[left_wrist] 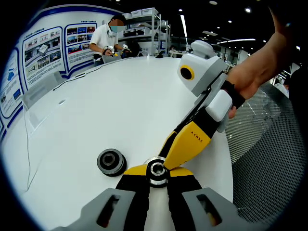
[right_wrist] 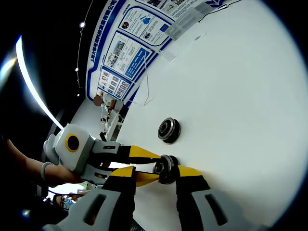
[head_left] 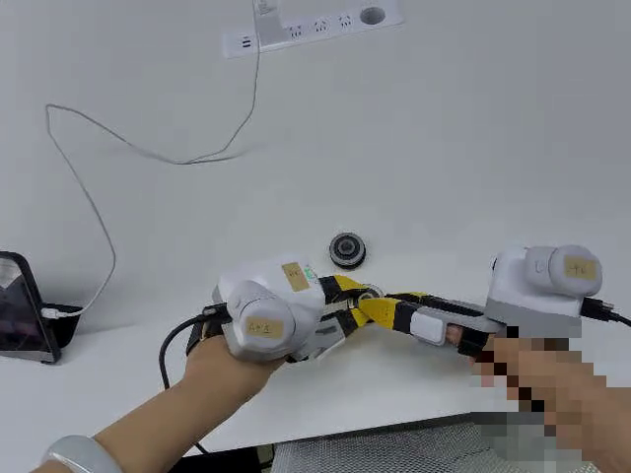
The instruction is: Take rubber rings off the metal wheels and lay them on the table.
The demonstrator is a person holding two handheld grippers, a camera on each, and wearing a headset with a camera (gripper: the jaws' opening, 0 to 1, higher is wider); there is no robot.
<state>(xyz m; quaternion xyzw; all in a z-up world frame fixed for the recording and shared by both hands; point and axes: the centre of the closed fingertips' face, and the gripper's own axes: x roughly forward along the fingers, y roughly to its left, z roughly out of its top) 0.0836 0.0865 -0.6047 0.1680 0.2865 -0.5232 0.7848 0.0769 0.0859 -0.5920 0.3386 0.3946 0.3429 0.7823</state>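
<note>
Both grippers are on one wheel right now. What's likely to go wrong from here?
1. The left gripper and right gripper both clamp the same small held wheel. The jaws crowd together, so a pull may slip rather than peel.
2. They work near the front edge of the table; anything popping free may drop off.
3. The spare wheel lies close by and could get knocked.

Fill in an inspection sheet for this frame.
Surface: white table, nothing spilled.
Job's things: held wheel between both tools; free wheel lies on table beyond them; no loose ring seen.
Clutter: dark device at left edge; power strip at far edge.
Tools: left tool shut on held wheel; right tool at same wheel, grip unclear.
Cables: thin white cable from power strip to dark device.
Surroundings: poster wall; person past the table's far end.
</note>
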